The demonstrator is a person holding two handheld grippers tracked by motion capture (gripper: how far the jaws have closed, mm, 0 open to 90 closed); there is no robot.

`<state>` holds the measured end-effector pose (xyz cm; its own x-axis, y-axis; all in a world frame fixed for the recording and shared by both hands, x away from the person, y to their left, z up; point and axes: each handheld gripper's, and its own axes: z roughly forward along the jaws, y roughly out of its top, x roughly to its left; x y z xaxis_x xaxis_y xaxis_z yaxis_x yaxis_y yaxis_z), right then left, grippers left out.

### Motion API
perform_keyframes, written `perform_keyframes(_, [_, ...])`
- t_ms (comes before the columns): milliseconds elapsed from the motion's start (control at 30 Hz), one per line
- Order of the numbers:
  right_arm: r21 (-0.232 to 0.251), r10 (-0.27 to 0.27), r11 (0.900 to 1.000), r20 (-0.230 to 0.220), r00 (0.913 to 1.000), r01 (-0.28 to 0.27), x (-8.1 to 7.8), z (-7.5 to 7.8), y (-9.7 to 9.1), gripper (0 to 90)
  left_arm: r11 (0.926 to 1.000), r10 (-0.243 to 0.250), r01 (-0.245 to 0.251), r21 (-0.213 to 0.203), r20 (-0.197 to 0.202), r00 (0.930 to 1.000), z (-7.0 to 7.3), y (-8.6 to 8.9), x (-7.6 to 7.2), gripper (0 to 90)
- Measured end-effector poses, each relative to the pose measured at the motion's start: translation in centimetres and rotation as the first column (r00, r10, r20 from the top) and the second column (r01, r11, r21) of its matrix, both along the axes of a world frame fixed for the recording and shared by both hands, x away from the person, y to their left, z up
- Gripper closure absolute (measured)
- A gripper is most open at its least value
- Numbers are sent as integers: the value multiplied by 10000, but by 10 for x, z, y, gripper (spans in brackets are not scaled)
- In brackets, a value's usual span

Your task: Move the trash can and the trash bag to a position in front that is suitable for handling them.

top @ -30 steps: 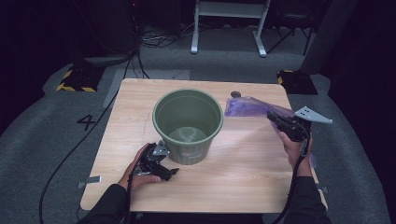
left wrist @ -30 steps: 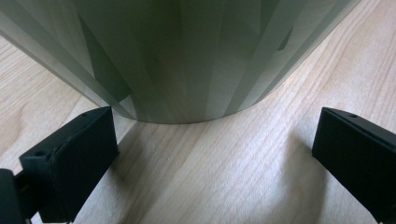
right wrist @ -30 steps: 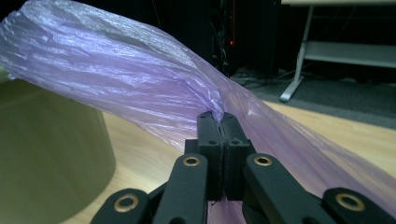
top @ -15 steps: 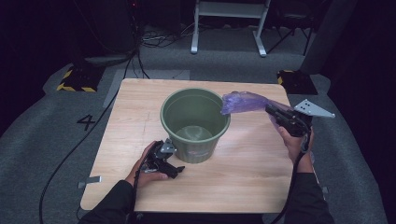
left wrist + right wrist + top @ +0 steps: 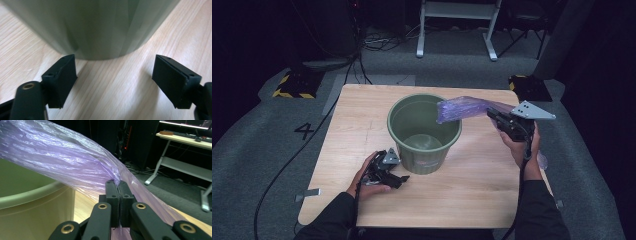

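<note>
A green plastic bucket (image 5: 427, 155) stands upright in the middle of the wooden table (image 5: 472, 190). My right gripper (image 5: 492, 114) is shut on a thin purple plastic bag (image 5: 464, 107) and holds it up at the bucket's right; the bag's free end reaches over the rim. In the right gripper view the jaws (image 5: 119, 183) pinch the bag (image 5: 62, 162) above the bucket's rim (image 5: 30, 202). My left gripper (image 5: 399, 179) lies low on the table at the bucket's front left. Its jaws (image 5: 113, 65) have just been closing a little but stand apart with nothing between them, and the bucket's wall (image 5: 95, 25) is just ahead.
Grey carpet surrounds the table, and a black cable (image 5: 287, 165) runs across it at the left. A white desk frame (image 5: 457, 25) stands behind the table. A yellow-and-black striped block (image 5: 292, 86) sits on the floor at the far left.
My right gripper has lifted the purple bag up and left, so its end now hangs over the bucket's rim. The bucket and the left hand have shifted slightly right.
</note>
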<state>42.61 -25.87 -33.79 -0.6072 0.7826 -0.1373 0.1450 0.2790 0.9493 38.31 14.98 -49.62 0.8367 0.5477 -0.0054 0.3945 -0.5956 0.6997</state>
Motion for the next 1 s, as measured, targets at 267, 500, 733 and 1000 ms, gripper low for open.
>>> perform_keyframes(267, [-727,-227,9971,184,9996,240,2,2,13,895,9986,289,-276,-450,280,9992,16,23,-12,164])
perform_keyframes(500, [-1601,-504,9852,668,9965,606,0,7,31,893,9923,928,-837,-911,1010,9905,41,43,-24,159])
perform_keyframes(733, [-2162,-388,9746,920,9950,580,-2,10,44,884,9875,1196,-949,-1256,2065,9711,83,64,-34,164])
perform_keyframes(1000, [-2661,123,9639,951,9954,135,-3,14,58,877,9785,1122,-601,-1974,2645,9578,125,70,-35,163])
